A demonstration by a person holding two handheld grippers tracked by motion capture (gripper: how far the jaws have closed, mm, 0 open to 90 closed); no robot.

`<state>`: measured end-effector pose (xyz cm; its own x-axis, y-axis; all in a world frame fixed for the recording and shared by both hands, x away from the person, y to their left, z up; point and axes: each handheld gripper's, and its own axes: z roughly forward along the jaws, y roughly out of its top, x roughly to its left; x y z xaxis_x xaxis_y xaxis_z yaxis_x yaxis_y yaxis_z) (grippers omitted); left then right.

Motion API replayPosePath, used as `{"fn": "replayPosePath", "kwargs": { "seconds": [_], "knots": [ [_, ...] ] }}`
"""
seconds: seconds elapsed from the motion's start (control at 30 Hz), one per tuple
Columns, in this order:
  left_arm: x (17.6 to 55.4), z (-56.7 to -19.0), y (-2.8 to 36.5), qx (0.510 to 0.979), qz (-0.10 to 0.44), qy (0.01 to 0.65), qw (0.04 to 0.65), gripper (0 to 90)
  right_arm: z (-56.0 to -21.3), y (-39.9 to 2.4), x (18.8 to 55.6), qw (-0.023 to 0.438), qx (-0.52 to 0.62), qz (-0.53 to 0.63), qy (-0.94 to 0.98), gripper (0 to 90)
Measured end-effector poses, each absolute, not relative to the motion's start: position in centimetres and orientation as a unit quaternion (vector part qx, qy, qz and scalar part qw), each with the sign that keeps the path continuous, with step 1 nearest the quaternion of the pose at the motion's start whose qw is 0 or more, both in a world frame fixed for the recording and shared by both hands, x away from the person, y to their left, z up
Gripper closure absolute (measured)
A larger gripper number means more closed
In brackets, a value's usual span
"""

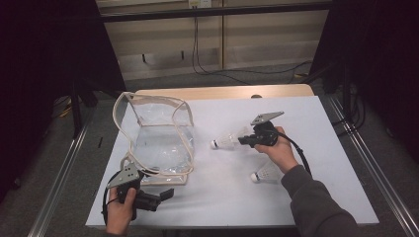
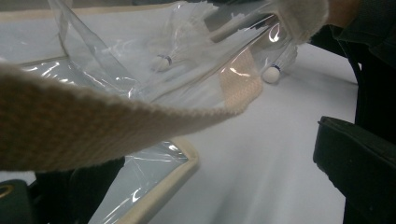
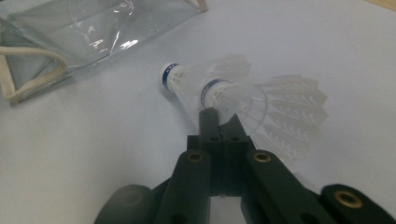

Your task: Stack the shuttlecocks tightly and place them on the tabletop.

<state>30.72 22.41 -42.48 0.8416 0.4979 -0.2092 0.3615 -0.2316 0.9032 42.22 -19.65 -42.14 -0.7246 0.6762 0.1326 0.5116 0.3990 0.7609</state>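
My left gripper (image 1: 165, 193) lies low by the clear bag (image 1: 160, 136), jaws spread, its strap (image 2: 93, 126) draped between them. My right gripper (image 1: 243, 139) points left, clamped on a shuttlecock (image 1: 225, 141). Its own view shows two nested shuttlecocks (image 3: 243, 93); another shuttlecock (image 1: 264, 173) lies under my wrist.

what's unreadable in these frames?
- Right tool, right gripper view: two nested shuttlecocks sit at its closed tips; which one is pinched is hidden behind the jaws.
- Left tool, left gripper view: a blurred beige strap of the clear bag covers the near side; whether it is gripped can't be told.
- Print on the shuttlecock's blue band, right gripper view: too small.
- Third shuttlecock, high view: partly behind the person's right hand.
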Motion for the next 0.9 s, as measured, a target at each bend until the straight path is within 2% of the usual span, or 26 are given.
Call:
{"fn": "replayPosePath", "kwargs": {
  "seconds": [0.9],
  "knots": [
    [30.74, -42.47, 22.42, 0.783, 0.061, 0.275, 0.555, 2.0, -42.48, -19.43, 42.26, 0.088, 0.351, 0.415, 0.835, 90.0]
  ]
}}
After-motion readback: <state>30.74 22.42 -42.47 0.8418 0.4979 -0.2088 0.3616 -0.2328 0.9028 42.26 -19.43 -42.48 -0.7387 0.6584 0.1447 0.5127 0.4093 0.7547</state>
